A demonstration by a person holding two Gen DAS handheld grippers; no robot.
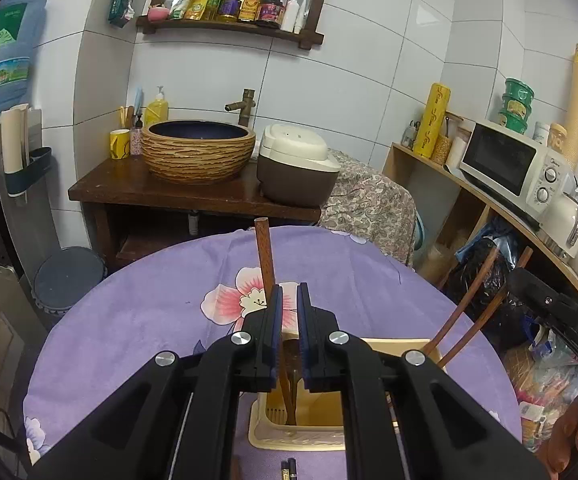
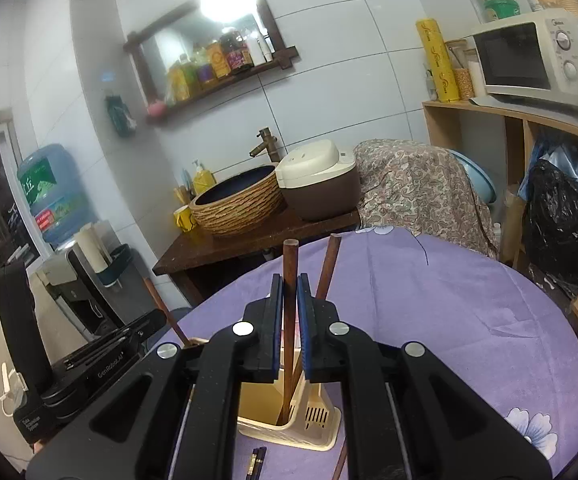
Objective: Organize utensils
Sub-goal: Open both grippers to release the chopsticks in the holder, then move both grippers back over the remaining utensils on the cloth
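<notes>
A cream plastic utensil holder [image 1: 273, 436] stands on the purple flowered tablecloth [image 1: 149, 320]. In the left wrist view a wooden utensil [image 1: 264, 260] stands in its left compartment, just left of my left gripper [image 1: 287, 296], whose narrowly parted jaws hover above the holder without touching the handle. Two more wooden handles [image 1: 473, 304] lean at the holder's right. In the right wrist view my right gripper [image 2: 289, 292] is shut on an upright wooden utensil [image 2: 290, 264] whose lower end is inside the holder [image 2: 289, 432]. A second handle [image 2: 329, 264] leans behind it.
Dark chopsticks [image 1: 288, 470] lie on the cloth in front of the holder, also seen in the right wrist view [image 2: 257, 462]. Behind the table stand a wooden counter with a basin [image 1: 199, 148] and rice cooker [image 1: 297, 164]. A shelf with a microwave [image 1: 517, 164] is at right.
</notes>
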